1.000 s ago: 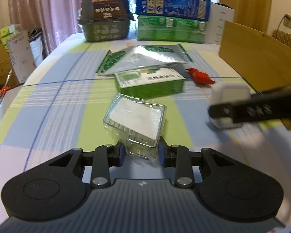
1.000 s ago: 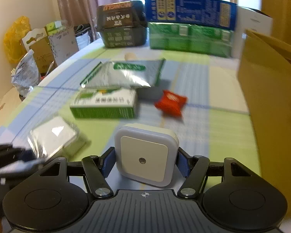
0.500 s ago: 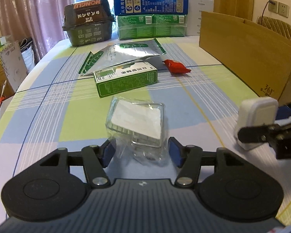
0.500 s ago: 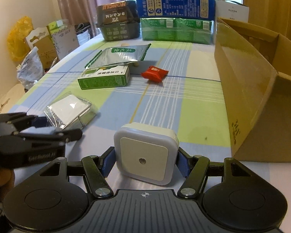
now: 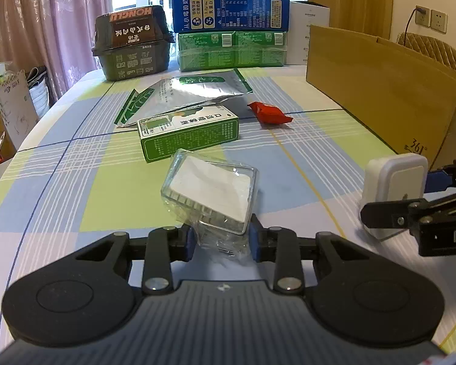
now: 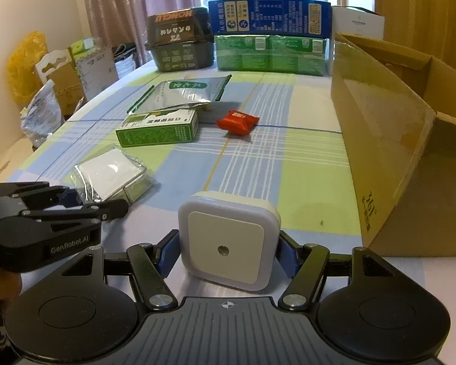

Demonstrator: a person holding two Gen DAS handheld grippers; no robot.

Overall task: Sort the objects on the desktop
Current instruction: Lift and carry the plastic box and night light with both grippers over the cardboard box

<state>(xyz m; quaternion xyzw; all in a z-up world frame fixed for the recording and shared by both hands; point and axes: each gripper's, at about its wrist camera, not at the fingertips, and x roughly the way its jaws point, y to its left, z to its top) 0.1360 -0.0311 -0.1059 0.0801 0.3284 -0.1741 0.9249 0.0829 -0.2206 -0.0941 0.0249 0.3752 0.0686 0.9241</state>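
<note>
Left hand-held gripper point(image 5: 222, 238), apart half a second ago, now clamps the plastic-wrapped pack point(image 5: 211, 196) just in front of the green box point(image 5: 188, 132). Right hand-held gripper point(image 6: 226, 254) still grips the night light point(image 6: 228, 240); both look ready for the carton point(image 6: 389, 140).

The right gripper point(image 6: 226, 251) clamps a white night light point(image 6: 228, 240) over the checked tabletop point(image 6: 304, 164), beside a cardboard box point(image 6: 389, 140).
</note>
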